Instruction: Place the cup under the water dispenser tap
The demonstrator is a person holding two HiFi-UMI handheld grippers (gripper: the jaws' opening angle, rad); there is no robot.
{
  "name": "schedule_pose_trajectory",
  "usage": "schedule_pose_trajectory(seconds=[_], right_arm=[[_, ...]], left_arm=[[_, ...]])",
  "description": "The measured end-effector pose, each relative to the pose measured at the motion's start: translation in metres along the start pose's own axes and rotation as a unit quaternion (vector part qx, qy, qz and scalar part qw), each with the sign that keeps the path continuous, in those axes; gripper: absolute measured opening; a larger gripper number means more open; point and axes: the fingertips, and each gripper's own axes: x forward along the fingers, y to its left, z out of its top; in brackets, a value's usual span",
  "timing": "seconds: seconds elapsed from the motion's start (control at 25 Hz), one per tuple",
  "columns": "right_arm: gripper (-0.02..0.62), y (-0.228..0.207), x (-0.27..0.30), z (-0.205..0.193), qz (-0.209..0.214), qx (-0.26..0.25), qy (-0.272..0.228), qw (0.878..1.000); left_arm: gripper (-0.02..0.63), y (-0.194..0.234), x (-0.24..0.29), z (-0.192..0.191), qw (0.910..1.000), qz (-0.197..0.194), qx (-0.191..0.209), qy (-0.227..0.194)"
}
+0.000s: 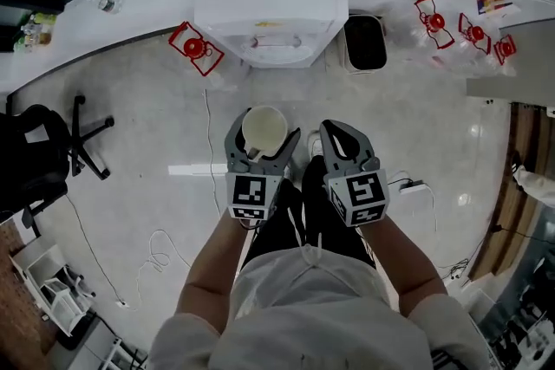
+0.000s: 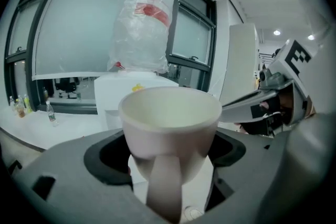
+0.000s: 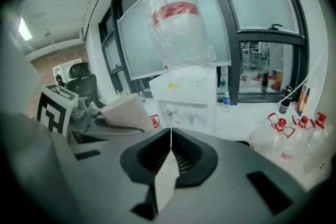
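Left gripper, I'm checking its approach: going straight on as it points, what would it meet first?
Likely the water dispenser, beyond the cup it holds; nothing shows between, but depth is unclear.

Floor open ahead to water dispenser, black bin right, red-capped jug left.

Left gripper and right gripper: matte grey moulded bodies, curved jaws, dark ribbed recesses on the inner faces. Each carries a marker cube faced with black-and-white squares. Wearer: white short-sleeved top, black trousers, thin white drawstring at the waist.
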Motion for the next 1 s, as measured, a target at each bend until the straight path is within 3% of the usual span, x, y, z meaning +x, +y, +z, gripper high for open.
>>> schedule_pose_trajectory(seconds=[0.16,0.44,0.68,1.0], right_arm=[[0.029,-0.024,0.028,-0.009,-0.001,-0.008,0.003,1.0],[0.029,-0.053,0.088,-0.05,0.003,-0.007,0.006,1.0],[0.029,-0.08,0.117,-0.071,-0.035,-0.004,-0.013,0.999],[0.029,-0.093,0.145,-0.097,-0.036,-0.002,-0.024,0.999]], left_arm=[[0.445,0.011,0.041,-0.023,0.9997,0.014,0.018,-0.004],[0.445,0.04,0.115,-0.087,0.9995,0.018,0.015,0.019],[0.445,0.06,0.169,-0.137,0.9991,0.027,-0.008,0.033],[0.445,0.076,0.229,-0.165,0.9988,0.027,0.036,0.021]])
